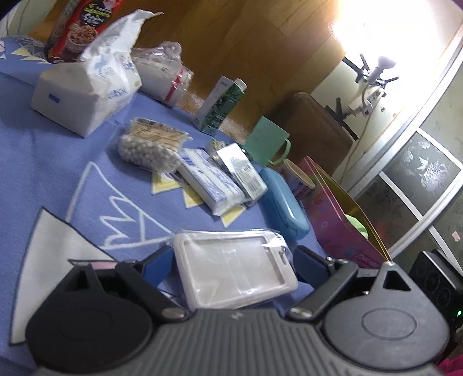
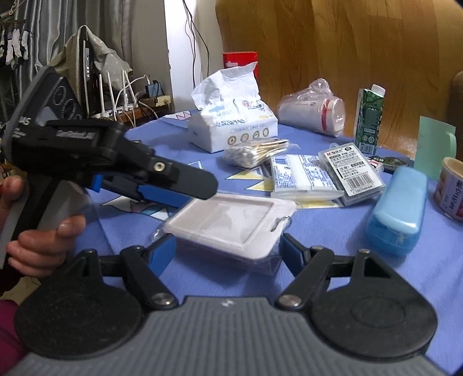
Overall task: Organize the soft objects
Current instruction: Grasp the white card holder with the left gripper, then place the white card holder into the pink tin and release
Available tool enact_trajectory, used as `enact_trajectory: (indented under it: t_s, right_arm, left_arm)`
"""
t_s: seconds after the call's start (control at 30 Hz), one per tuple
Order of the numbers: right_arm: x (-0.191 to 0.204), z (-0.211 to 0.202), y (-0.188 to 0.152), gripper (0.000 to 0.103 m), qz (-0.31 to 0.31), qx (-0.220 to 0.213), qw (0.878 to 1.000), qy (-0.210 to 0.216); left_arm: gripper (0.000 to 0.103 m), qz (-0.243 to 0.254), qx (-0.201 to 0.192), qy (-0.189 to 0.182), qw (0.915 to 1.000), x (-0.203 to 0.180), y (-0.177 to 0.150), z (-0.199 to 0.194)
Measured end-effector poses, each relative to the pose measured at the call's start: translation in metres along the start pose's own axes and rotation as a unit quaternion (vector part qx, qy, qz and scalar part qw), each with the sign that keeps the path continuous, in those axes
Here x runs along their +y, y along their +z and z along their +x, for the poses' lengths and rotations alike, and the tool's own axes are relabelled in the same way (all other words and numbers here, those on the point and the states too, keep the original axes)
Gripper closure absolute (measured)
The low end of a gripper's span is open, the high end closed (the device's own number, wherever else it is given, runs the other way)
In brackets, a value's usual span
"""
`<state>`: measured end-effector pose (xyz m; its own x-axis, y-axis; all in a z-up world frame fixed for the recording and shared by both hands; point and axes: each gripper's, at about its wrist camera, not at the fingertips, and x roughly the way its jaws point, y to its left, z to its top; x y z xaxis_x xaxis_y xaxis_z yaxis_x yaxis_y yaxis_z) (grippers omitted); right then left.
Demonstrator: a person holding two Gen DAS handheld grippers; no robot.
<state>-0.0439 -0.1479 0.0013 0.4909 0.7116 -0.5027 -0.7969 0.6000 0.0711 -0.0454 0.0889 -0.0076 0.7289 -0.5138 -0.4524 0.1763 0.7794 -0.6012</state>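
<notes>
a home living room: wood floor (image 1: 260,43), router (image 2: 113,95), tissue pack (image 2: 231,121) on blue tablecloth (image 1: 58,162).

A blue cloth (image 1: 52,173) is spread over the table. Wood flooring (image 1: 260,37) is seen beyond its far edge, washed by glare (image 1: 385,26). Patterned glass panels (image 1: 428,170) are framed at right. Grey curtains (image 2: 58,26) and a white wall (image 2: 188,43) are seen at left.

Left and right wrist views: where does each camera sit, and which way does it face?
Left wrist: on the left tongs, facing along the blue table toward the wooden floor; its blue fingers flank the card holder.
Right wrist: on the right tongs, facing the tissue pack; left tongs and a hand show.
Shared: card holder, tissue pack.
</notes>
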Motion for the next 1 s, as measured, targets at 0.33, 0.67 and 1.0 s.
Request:
enact_trajectory:
  t_s: [0.33,0.67,1.0]
  right_arm:
    - [-0.014,-0.038,-0.025,0.022,0.038,-0.008,0.998,-0.042]
    - [-0.028,-0.054,-0.038,0.023,0.039,-0.011,0.996,-0.082]
    - [-0.026,-0.042,-0.035,0.022,-0.015,0.016,0.997,-0.080]
  left_arm:
    - [0.011,0.046,0.045,-0.031,0.9975,-0.041,-0.010,0.033]
    - [0.009,0.065,0.049,-0.021,0.9965,-0.051,-0.009,0.033]
    - [0.014,0.066,0.069,-0.037,0.9947,-0.051,-0.016,0.038]
